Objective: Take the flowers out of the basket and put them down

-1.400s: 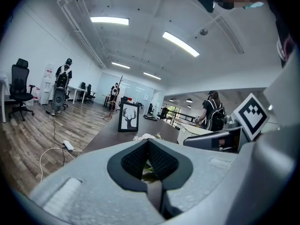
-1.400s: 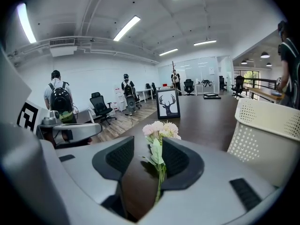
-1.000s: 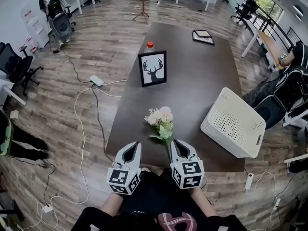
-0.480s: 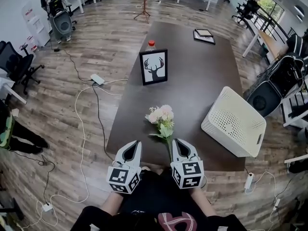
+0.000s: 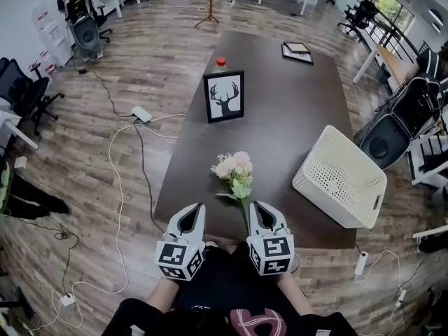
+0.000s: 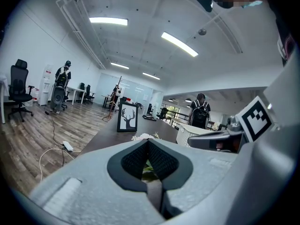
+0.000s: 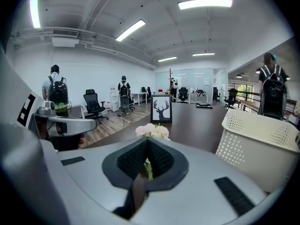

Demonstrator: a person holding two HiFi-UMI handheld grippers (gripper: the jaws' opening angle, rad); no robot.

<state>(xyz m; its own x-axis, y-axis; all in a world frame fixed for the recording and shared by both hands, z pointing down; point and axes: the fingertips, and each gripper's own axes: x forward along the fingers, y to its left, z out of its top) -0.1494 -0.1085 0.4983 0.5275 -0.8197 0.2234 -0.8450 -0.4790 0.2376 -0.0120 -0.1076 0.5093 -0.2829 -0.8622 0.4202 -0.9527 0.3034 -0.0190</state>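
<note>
I have both grippers low at the near edge of the desk (image 5: 280, 117), side by side and a little apart. The flowers (image 5: 235, 171) are out of the basket (image 5: 341, 178) and lie on the dark desk just ahead of the grippers, between their lines and closer to the right one. The pale pink and white blossoms point away from me. The green stem runs back toward me along the inner side of the right gripper (image 5: 253, 206).

In the right gripper view, the right gripper (image 7: 147, 140) has its jaws together, tips meeting. The blossoms (image 7: 152, 131) sit just beyond the tips. A bit of green stem shows through the hollow between the pads. I cannot tell whether the pads touch it.

The left gripper (image 5: 199, 208) is closed as well. In its own view the left gripper (image 6: 148, 140) has its tips meeting, and some green leaf shows through the hollow behind them. The flowers (image 6: 145, 136) peek just over the tips.

The white perforated basket stands on the desk off to my right, well apart from the flowers, near the right-hand edge. Farther up the desk a framed deer picture (image 5: 224, 96) stands upright, facing me. A bottle with a red cap (image 5: 220, 65) is right behind it.
</note>
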